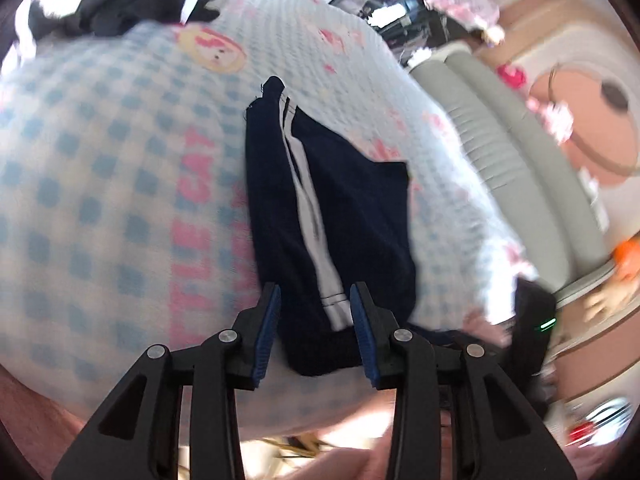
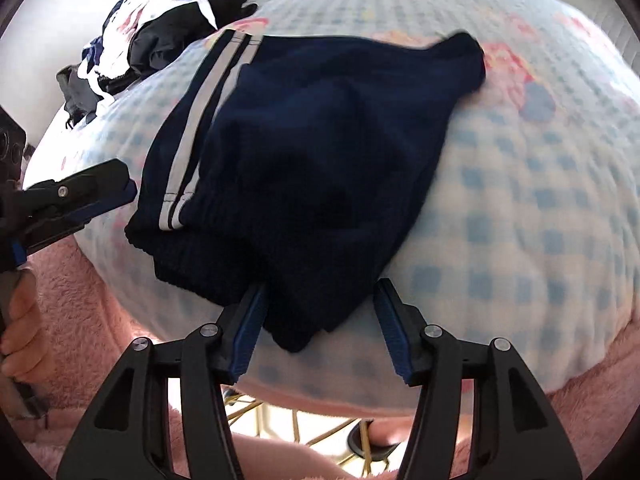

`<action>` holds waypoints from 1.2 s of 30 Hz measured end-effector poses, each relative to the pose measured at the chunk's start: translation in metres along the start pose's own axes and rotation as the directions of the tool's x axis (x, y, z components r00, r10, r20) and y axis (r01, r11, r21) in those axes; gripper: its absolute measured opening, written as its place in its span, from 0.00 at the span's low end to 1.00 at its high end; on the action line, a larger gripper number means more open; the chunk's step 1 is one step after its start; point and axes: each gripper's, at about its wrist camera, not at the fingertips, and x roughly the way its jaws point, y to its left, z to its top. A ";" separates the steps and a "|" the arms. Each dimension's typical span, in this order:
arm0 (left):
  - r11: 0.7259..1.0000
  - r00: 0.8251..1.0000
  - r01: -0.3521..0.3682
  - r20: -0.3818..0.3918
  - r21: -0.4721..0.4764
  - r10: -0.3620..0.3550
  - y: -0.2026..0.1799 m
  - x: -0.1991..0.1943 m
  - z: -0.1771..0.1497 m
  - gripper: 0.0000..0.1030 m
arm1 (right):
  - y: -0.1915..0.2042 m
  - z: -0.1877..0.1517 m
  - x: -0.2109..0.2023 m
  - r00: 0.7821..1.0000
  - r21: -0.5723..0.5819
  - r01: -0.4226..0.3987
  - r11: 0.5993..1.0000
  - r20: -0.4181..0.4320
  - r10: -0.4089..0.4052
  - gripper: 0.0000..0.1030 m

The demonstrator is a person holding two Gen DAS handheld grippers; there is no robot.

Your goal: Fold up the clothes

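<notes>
Navy garment (image 2: 320, 168) with white side stripes (image 2: 200, 120) lies folded on the blue-checked blanket (image 2: 520, 200), waistband toward you. Your left gripper (image 1: 316, 332) is released, its blue pads straddling the striped hem without pressing. Your right gripper (image 2: 320, 328) is released too, with the garment's near corner lying loose between its pads. Dark clothes pile (image 2: 168, 40) at far left of blanket.

Heap of black and white clothes (image 1: 120, 0) cut off at top edge, blurred shelving and pink clutter (image 1: 420, 4) unreadable, pink lettering on blue-checked blanket (image 1: 196, 216) partly hidden under navy white-striped knit garment (image 1: 332, 208), hand (image 2: 20, 332) cropped at left edge.
</notes>
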 end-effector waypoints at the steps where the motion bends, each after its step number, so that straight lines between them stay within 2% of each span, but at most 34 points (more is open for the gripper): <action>1: 1.000 1.000 0.000 -0.011 0.009 0.000 -0.002 0.003 -0.001 0.36 | -0.003 0.001 -0.006 0.999 0.017 -0.028 0.999 0.022 0.027 0.55; 3: 1.000 1.000 0.022 -0.001 0.022 -0.022 -0.009 0.004 -0.004 0.36 | -0.009 0.004 -0.020 0.993 0.045 -0.078 0.996 0.091 0.073 0.55; 7: 0.991 0.992 0.124 0.028 0.058 -0.126 -0.021 -0.001 -0.003 0.36 | -0.019 0.008 -0.007 0.997 0.089 -0.036 0.995 0.064 0.031 0.57; 9: 0.994 0.996 0.089 0.010 0.068 -0.090 -0.022 0.006 -0.002 0.38 | -0.024 0.011 0.002 0.999 0.109 -0.009 0.994 0.042 0.005 0.57; 12: 0.998 0.998 -0.026 -0.049 0.055 0.029 -0.013 0.022 -0.007 0.36 | -0.030 0.006 0.008 0.999 0.139 -0.032 0.990 0.014 0.030 0.57; 15: 0.998 0.996 -0.064 -0.062 0.003 0.064 0.005 0.019 -0.013 0.38 | -0.034 0.000 0.004 1.000 0.144 -0.030 0.989 0.002 0.030 0.57; 16: 0.999 0.997 -0.045 -0.068 -0.027 0.043 0.011 0.018 -0.014 0.39 | -0.036 -0.002 0.002 1.000 0.147 -0.027 0.989 0.000 0.027 0.57; 18: 0.994 0.995 0.044 -0.086 -0.098 -0.053 0.023 0.018 -0.018 0.38 | -0.040 -0.005 -0.003 0.998 0.166 -0.064 0.984 0.018 0.062 0.58; 21: 0.968 0.975 0.165 -0.117 -0.187 -0.188 0.037 0.022 -0.024 0.40 | -0.046 -0.002 -0.011 0.977 0.197 -0.213 0.957 0.072 0.203 0.60; 24: 0.974 0.968 0.162 -0.165 -0.156 -0.187 0.029 0.032 -0.032 0.44 | -0.045 0.000 -0.001 0.965 0.217 -0.261 0.941 0.044 0.257 0.61; 27: 0.979 0.968 0.152 -0.178 -0.133 -0.175 0.026 0.039 -0.034 0.48 | -0.038 -0.005 0.018 0.987 0.181 -0.138 0.974 -0.051 0.149 0.57; 30: 0.983 0.971 0.137 -0.178 -0.121 -0.157 0.023 0.045 -0.033 0.46 | -0.038 -0.001 0.017 0.990 0.146 -0.125 0.981 -0.043 0.132 0.59; 32: 0.986 0.977 0.147 -0.146 -0.084 -0.158 0.013 0.039 -0.031 0.43 | -0.038 0.002 0.015 0.988 0.142 -0.147 0.979 -0.027 0.152 0.52; 34: 0.986 0.981 0.158 -0.111 -0.045 -0.162 0.009 0.027 -0.030 0.41 | -0.046 0.002 0.008 0.982 0.153 -0.186 0.971 0.003 0.188 0.39; 36: 0.983 0.980 0.183 -0.080 -0.022 -0.185 0.004 0.020 -0.029 0.40 | -0.053 0.001 -0.002 0.978 0.164 -0.210 0.964 0.043 0.206 0.33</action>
